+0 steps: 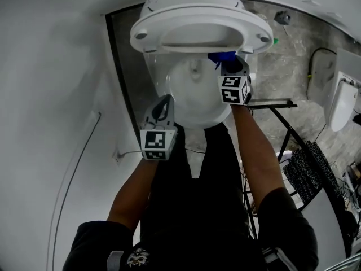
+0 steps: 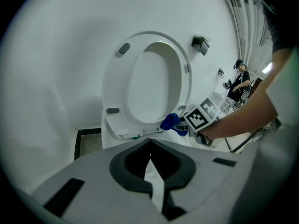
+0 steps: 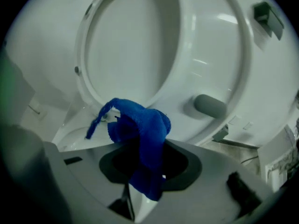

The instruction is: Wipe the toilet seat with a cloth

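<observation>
Jaws first: the right gripper (image 3: 140, 174) is clamping a blue cloth (image 3: 142, 129) between its jaws, and they are closed tight on the middle of it. One bunched fold is sticking up above the jaws while the rest is hanging down below them, and a thin loose corner is trailing off to the side. The left gripper (image 2: 150, 158) is keeping its jaws pressed together with nothing held between them.

From where I am standing, the toilet seat (image 1: 197, 22) is tipped up, its underside facing out toward the person, with grey rubber bumpers (image 2: 124, 48) showing on the ring. Below it the white toilet bowl (image 1: 192, 95) is lying open.

In the head view the right gripper (image 1: 228, 66) is reaching in on the bowl's right side, pointing steeply down, and the cloth (image 1: 221, 56) is sitting just under the right end of the raised toilet seat, over the back rim of the bowl. The left gripper view is showing the same thing from the side: the cloth (image 2: 172, 123) is bunched just beside the lower edge of the toilet seat (image 2: 117, 80), near the hinge end. Whether it is actually touching the seat I cannot tell.

The left gripper (image 1: 164, 103) is hanging at the bowl's front left, well apart from the cloth and clear of the seat.

A white wall (image 1: 51, 95) is running along the toilet's left, and dark stone floor (image 1: 287, 55) is showing to its right.
</observation>
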A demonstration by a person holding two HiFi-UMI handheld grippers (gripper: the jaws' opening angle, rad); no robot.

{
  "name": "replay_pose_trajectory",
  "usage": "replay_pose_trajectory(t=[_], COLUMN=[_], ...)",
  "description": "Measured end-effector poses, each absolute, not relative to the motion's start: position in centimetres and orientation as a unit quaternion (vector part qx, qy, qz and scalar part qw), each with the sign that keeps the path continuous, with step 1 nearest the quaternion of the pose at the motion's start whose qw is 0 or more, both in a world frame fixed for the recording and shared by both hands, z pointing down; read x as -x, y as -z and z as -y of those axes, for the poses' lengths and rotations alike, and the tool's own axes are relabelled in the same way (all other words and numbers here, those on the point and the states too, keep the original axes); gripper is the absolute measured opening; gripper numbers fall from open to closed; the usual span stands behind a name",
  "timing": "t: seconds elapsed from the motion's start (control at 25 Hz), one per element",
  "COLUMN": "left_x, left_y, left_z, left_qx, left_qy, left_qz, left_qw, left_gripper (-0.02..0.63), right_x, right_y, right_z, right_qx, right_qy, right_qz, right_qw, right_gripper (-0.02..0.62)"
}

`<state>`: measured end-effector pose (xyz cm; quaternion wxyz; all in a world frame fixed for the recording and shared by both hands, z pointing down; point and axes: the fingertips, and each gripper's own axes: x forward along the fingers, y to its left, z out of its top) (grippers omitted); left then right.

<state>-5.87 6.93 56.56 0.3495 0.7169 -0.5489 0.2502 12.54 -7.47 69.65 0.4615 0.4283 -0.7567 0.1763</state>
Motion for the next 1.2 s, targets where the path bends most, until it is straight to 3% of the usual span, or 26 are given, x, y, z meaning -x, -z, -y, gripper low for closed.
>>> replay_pose_trajectory(t=[0.4, 1.2], left_x=[8.7, 14.9], left_y=[-56.0, -55.4], left_z=[-7.5, -10.7], left_qx=[-0.698, -0.663], left_qy=[-0.223, -0.202], left_qz=[0.577, 0.619], left_qw=[0.36, 0.369], left_gripper=[0.009, 0.009], right_x=[-6.6, 6.4], right_y=[-71.3, -69.4], right_z=[5.5, 3.1], right_qx=[-0.36, -0.296], right_qy=[-0.139, -0.104], right_qz=[0.78, 0.83], right_qw=[0.493, 0.461], right_gripper=[0.123, 0.123])
